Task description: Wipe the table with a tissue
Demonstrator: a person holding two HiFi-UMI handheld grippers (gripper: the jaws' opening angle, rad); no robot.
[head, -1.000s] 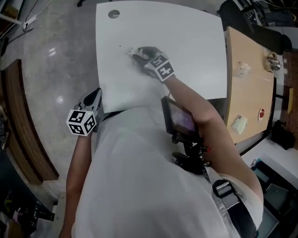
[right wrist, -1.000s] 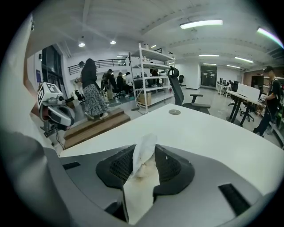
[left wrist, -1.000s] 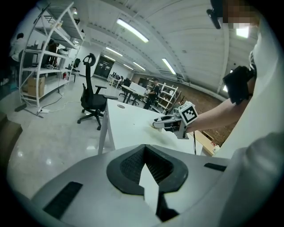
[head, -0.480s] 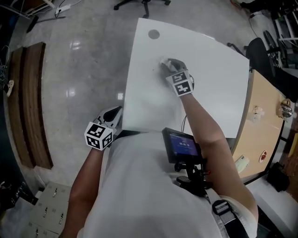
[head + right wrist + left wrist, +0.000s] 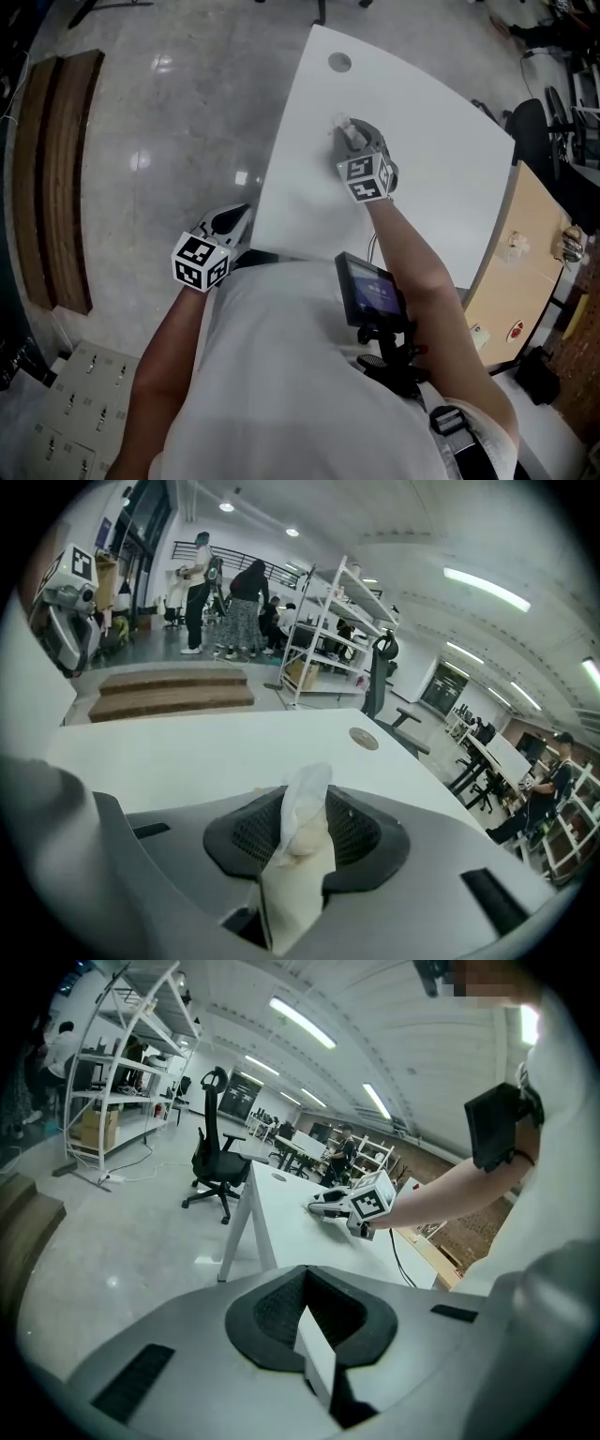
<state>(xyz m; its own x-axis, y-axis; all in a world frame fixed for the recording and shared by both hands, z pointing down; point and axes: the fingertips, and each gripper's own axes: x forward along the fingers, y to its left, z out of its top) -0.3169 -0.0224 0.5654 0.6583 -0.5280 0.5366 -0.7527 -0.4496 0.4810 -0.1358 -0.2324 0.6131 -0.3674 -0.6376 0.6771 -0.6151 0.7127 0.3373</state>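
Observation:
The white table (image 5: pixel 441 178) has my right gripper (image 5: pixel 352 134) resting on its far left part, shut on a crumpled white tissue (image 5: pixel 341 124) that touches the tabletop. In the right gripper view the tissue (image 5: pixel 302 822) stands pinched between the jaws of the right gripper (image 5: pixel 298 860) over the table (image 5: pixel 187 752). My left gripper (image 5: pixel 232 223) hangs off the table beside its near left corner, jaws together and empty. The left gripper view shows the left gripper (image 5: pixel 314 1358) shut, and beyond it the right gripper (image 5: pixel 330 1206) on the table (image 5: pixel 286 1227).
A round cable grommet (image 5: pixel 339 63) lies just beyond the tissue near the far edge. A wooden table (image 5: pixel 534 253) adjoins on the right. A wooden platform (image 5: pixel 56 178) lies on the floor to the left. A black office chair (image 5: pixel 220 1162) stands past the table.
The right gripper has slid the tissue across the tabletop toward the grommet and the left edge, rolling as it went. The left gripper stays beside the near left corner.

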